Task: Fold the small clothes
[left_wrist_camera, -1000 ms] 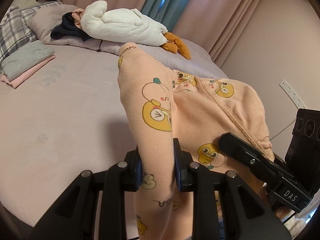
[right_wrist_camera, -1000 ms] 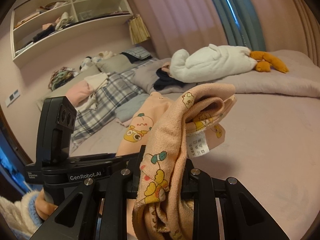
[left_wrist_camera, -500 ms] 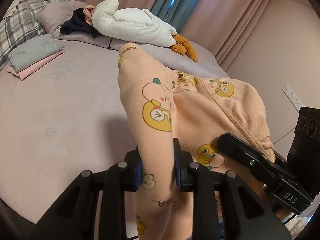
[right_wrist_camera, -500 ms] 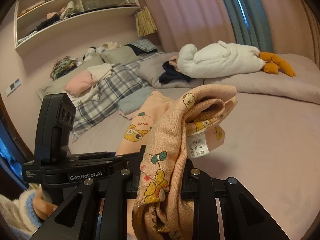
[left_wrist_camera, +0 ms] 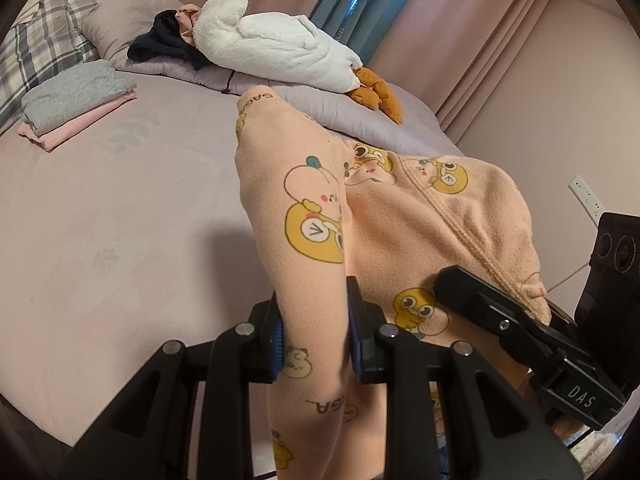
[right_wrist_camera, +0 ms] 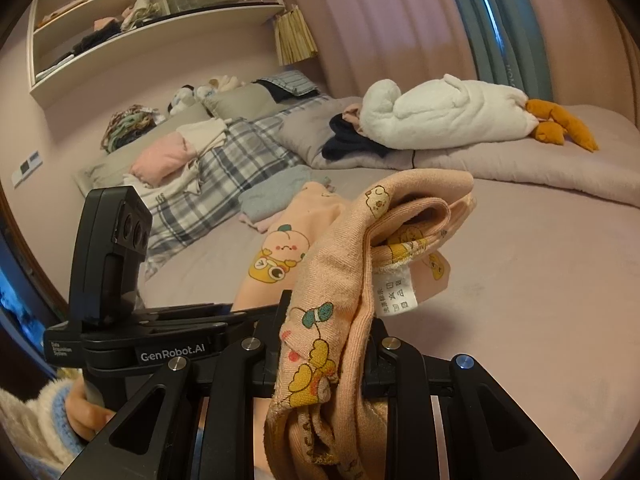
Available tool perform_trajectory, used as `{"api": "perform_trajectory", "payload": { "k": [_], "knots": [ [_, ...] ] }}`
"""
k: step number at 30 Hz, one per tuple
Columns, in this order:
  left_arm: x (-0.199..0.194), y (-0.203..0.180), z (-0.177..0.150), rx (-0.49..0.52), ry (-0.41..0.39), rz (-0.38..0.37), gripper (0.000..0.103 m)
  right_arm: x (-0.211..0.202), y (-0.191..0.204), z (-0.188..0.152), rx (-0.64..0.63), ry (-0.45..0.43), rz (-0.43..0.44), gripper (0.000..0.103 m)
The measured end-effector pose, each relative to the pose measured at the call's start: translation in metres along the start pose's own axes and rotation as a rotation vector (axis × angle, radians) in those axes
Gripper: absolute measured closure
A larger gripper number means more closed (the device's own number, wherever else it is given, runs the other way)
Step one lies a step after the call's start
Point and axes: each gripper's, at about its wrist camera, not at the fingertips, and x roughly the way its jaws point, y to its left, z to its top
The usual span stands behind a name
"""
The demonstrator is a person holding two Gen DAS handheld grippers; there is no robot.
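A small peach garment (left_wrist_camera: 408, 232) with yellow duck prints hangs in the air between both grippers, above the near edge of the pink bed (left_wrist_camera: 120, 216). My left gripper (left_wrist_camera: 314, 336) is shut on one bunched end of it. My right gripper (right_wrist_camera: 326, 344) is shut on the other end (right_wrist_camera: 360, 264), where a white care label (right_wrist_camera: 394, 294) hangs out. The right gripper's body also shows in the left wrist view (left_wrist_camera: 520, 332), at the right behind the cloth. The left gripper's body shows in the right wrist view (right_wrist_camera: 152, 340).
A folded grey and pink stack (left_wrist_camera: 76, 100) lies at the bed's left. A white plush goose (left_wrist_camera: 280, 56) lies on grey pillows (left_wrist_camera: 120, 28) at the back. A plaid blanket (right_wrist_camera: 224, 184) and loose clothes lie by the headboard. Wall shelves (right_wrist_camera: 140, 12) hang above it.
Both grippers, still holding the garment, have swung a little so the bed and the goose sit lower and nearer in both views. The grip on the cloth is unchanged.
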Motion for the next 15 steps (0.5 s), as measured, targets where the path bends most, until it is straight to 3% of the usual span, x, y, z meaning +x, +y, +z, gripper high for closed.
{"api": "perform_trajectory", "payload": {
  "k": [15],
  "knots": [
    [0.0052,0.0025,0.0025,-0.004,0.005,0.013,0.078,0.0096,0.0017,0.0018,0.001,0.014,0.0,0.077]
  ]
}}
